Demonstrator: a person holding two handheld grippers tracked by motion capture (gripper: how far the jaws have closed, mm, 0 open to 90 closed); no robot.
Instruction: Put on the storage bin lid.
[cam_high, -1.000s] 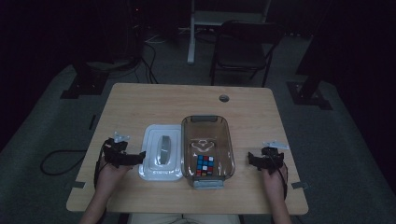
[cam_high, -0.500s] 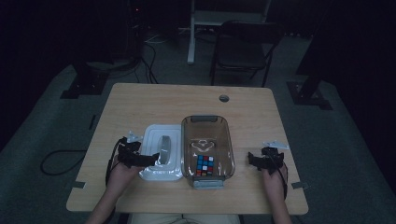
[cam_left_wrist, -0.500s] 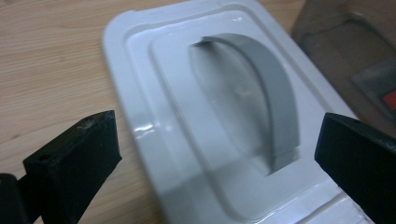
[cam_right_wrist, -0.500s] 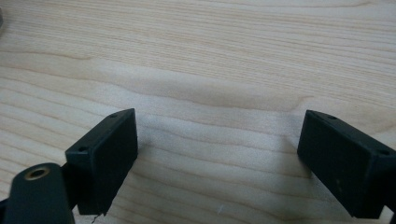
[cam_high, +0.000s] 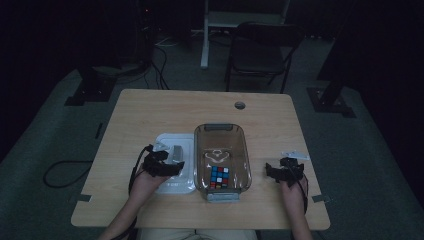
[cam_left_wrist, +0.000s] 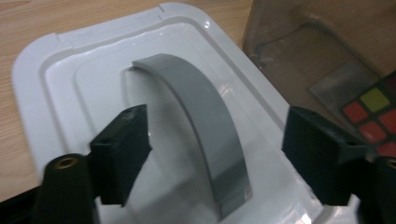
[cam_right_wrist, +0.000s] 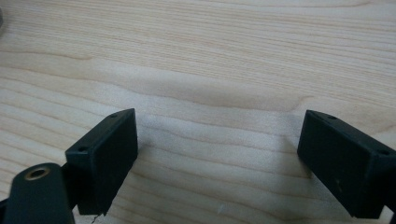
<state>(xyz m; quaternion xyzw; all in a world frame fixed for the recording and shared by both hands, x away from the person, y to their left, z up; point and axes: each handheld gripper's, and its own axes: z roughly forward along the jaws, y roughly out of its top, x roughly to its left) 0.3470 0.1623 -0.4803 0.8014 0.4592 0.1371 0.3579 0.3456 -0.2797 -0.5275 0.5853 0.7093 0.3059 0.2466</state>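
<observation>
A white lid (cam_high: 169, 187) with a grey arched handle (cam_high: 177, 151) lies flat on the wooden table, left of a clear brownish box (cam_high: 220, 128). In the box's near end sits a colour cube (cam_high: 219, 177). My left gripper (cam_high: 176, 166) is over the lid. In the left gripper view the handle (cam_left_wrist: 187, 88) runs between the jaws of the left gripper (cam_left_wrist: 219, 128); they have just been closing, with a gap still left on both sides. The right gripper (cam_high: 270, 172) rests to the right of the box, open over bare wood (cam_right_wrist: 219, 140).
A small whitish looped item (cam_high: 218, 155) lies in the box beyond the cube. The table has a round cable hole (cam_high: 240, 105) near its far edge. A dark chair (cam_high: 260, 50) and stand legs are on the floor behind the table.
My left gripper has moved right from beside the lid to over it, and its jaws now straddle the grey handle. The right hand has stayed where it was.
</observation>
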